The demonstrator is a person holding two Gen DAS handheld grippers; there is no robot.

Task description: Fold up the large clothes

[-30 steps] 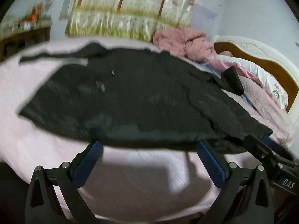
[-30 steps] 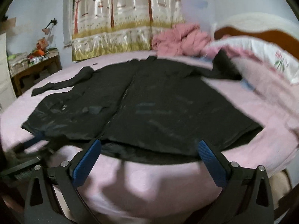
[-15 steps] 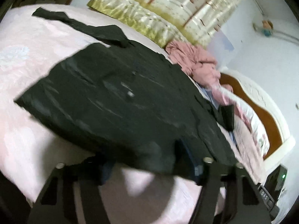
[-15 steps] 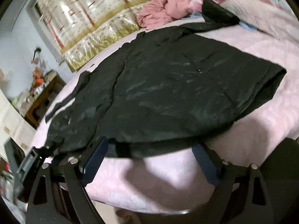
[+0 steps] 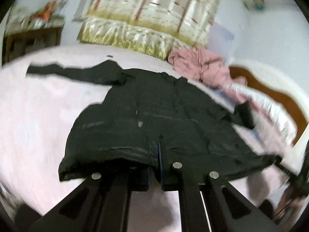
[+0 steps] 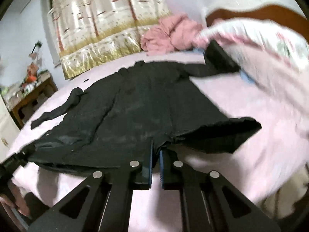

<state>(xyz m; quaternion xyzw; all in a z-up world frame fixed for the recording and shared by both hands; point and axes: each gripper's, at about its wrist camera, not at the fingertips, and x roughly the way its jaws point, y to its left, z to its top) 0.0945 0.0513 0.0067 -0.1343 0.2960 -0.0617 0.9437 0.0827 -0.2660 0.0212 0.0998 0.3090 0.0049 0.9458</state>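
Coat (image 5: 154, 116) of black, slightly shiny fabric lies spread out flat across the pink bed (image 5: 38, 116), its hem toward the cameras and its collar toward the far side. One sleeve (image 5: 63, 71) stretches out to the left over the bedspread as a long narrow strip; the other sleeve (image 6: 218, 61) reaches toward the pillow (image 6: 270, 44) at the headboard (image 5: 270, 89). A seam or zip line runs down the middle of the coat, and the cloth shows faint creases and dull highlights.

The left gripper (image 5: 157, 166) has its fingers closed on the hem, with black fabric bunched between the blue pads and draped over the left finger. The near left corner of the hem curls up slightly, showing a darker underside. The right gripper (image 6: 155, 160) likewise has its fingers closed on the hem, a fold of cloth pinched between the pads; to its right the hem lifts off the bed and casts a shadow on the pink spread. In the right wrist view the left gripper shows at the far left edge, at the other end of the hem.

A crumpled pink garment (image 5: 199, 65) sits on the far side of the bed beside the pillow. Behind the bed hangs a curtain (image 6: 108, 19) printed with trees, and a wooden side table (image 6: 30, 96) with cluttered items stands at the left. Both views are blurred.
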